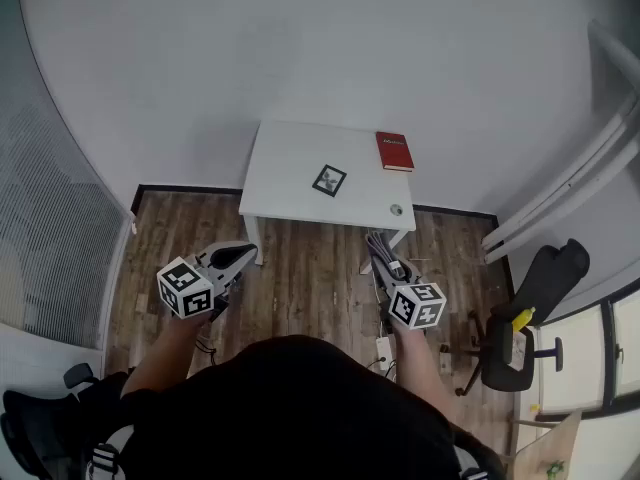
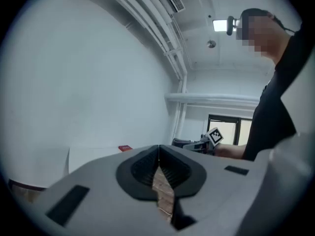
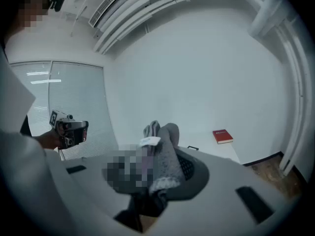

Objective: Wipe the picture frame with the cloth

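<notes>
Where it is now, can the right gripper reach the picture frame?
Probably not yet: the right gripper, gripping the cloth, hangs over floor short of the table. Nothing blocks the picture frame.

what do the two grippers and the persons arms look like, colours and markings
The left gripper and right gripper are light grey plastic shells. Each has two jaws lined with black ribbed pads and carries a white cube with black square markers. The person wears a black top, and the forearms are uncovered.
</notes>
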